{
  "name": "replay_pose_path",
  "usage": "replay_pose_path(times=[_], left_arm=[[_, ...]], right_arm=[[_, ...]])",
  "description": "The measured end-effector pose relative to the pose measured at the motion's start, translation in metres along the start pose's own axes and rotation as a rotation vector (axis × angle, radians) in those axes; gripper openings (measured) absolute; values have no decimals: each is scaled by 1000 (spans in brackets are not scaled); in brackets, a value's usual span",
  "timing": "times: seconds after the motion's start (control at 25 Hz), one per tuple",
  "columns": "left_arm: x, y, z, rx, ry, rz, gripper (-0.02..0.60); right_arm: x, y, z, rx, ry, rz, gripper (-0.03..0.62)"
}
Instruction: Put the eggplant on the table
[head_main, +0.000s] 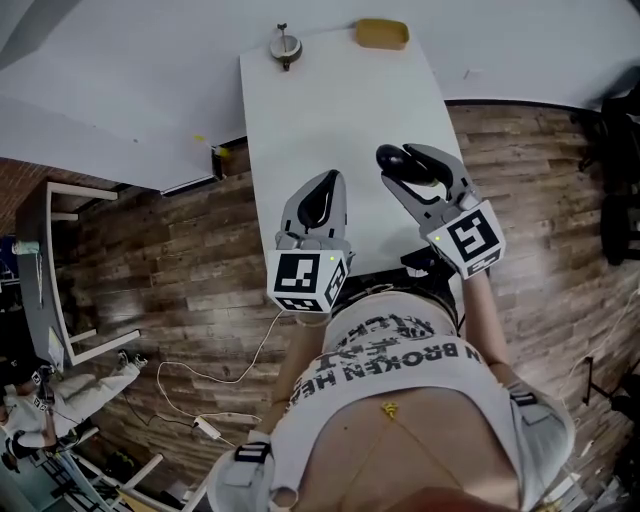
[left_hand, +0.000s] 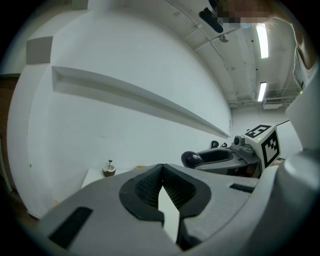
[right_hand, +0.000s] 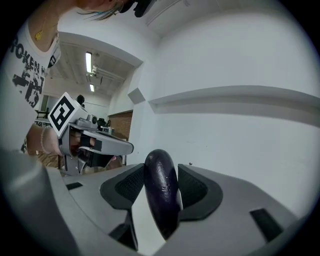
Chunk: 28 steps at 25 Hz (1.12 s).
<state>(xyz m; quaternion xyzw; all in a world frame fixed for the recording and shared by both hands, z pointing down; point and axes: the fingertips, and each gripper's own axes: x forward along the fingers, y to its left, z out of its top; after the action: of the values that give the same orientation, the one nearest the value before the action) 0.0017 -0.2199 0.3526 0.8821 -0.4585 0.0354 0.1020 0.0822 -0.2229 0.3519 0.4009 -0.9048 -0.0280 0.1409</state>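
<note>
A dark purple eggplant (head_main: 392, 158) is clamped between the jaws of my right gripper (head_main: 400, 164), which hangs over the near right part of the white table (head_main: 340, 110). In the right gripper view the eggplant (right_hand: 161, 195) stands on edge between the two black pads (right_hand: 127, 187), filling the gap. My left gripper (head_main: 325, 182) is beside it over the table's near left, its jaw tips meeting with nothing between them (left_hand: 161, 167). From the left gripper view the eggplant's end (left_hand: 190, 159) pokes out of the right gripper (left_hand: 220, 156).
At the table's far end sit a yellow-brown dish (head_main: 381, 33) and a small round object with a stem (head_main: 285, 45). Wooden floor surrounds the table. A grey shelf unit (head_main: 45, 270) stands at the left, with a white cable (head_main: 215, 378) on the floor.
</note>
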Motion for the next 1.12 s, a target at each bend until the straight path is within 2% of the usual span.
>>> replay_pose_path(times=[1.12], left_arm=[[-13, 0, -7, -8, 15, 49, 6]], right_arm=[[12, 16, -12, -8, 23, 73, 207]])
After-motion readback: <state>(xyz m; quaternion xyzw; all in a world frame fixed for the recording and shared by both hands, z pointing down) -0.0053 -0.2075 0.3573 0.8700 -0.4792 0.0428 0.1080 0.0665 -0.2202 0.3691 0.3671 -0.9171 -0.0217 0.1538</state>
